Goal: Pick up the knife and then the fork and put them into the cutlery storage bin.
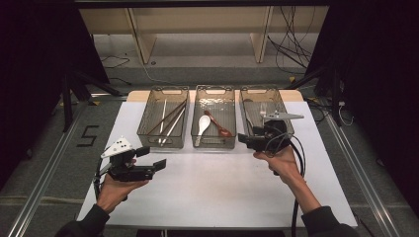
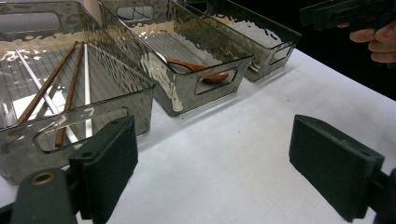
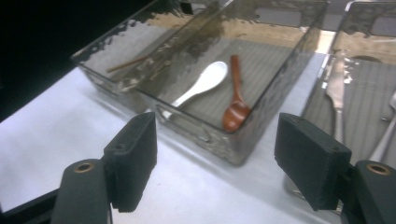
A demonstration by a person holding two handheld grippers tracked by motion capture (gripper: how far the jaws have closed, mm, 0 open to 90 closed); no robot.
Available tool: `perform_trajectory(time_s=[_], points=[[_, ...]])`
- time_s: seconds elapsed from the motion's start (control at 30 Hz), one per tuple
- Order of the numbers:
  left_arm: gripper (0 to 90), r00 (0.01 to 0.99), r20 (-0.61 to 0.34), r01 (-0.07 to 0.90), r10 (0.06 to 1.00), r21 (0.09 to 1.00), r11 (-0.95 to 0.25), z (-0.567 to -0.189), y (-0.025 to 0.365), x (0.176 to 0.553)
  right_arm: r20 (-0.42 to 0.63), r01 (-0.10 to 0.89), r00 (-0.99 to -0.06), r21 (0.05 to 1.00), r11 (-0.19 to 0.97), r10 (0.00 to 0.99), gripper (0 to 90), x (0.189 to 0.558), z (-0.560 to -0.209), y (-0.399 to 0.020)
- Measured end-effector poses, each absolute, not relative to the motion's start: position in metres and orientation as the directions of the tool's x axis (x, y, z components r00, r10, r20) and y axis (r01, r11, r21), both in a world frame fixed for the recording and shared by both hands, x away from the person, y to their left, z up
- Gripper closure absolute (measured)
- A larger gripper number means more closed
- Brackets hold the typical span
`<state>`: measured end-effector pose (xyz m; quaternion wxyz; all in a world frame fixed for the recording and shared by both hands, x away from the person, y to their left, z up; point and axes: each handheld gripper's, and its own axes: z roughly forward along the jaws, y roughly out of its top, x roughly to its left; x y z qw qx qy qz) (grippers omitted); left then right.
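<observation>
Right gripper: your right gripper [image 1: 249, 140] hangs over the near end of the right bin [image 1: 253, 92], its jaws spread wide with nothing between them; in the right gripper view [image 3: 215, 161] only white table shows in the gap.
Left gripper: your left gripper [image 1: 154, 158] sits over the bare white table [image 1: 207, 187], well apart from the bins, its jaws also wide and empty [image 2: 212, 168].
Right bin, contents: the right gripper view gives you a metal knife [image 3: 337, 91] lying flat along the ribbed floor, with another metal handle [image 3: 385, 135] beside it at the frame's edge; from the high view your own gripper covers most of this.
Middle bin: the middle bin [image 1: 213, 90] holds a white ceramic spoon [image 1: 203, 126] and a reddish-brown wooden spoon [image 1: 220, 126], side by side; the right gripper view shows their bowls pointing opposite ways.
Left bin: the left bin [image 1: 168, 90] holds brown wooden chopsticks [image 2: 44, 86] crossed with pale, thin ones [image 2: 87, 88]; the left gripper view shows these best.
Bin material: smoky, see-through plastic with rippled walls, ribbed floors and a slot handle cut into each end.
Pads: flat, black, rectangular blocks with a matte face.
</observation>
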<state>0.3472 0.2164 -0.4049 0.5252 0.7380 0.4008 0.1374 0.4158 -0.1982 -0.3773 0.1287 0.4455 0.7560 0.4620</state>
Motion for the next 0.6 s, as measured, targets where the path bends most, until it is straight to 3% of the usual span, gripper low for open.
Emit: perform_trajectory(time_s=[0.6], points=[[15.0,0.657,-0.212,0.445,0.723,0.884,-0.146,-0.407,0.218,0.345,0.209,0.510,-0.614,0.841,0.180,0.762,28.1,0.381,-0.389,-0.195]])
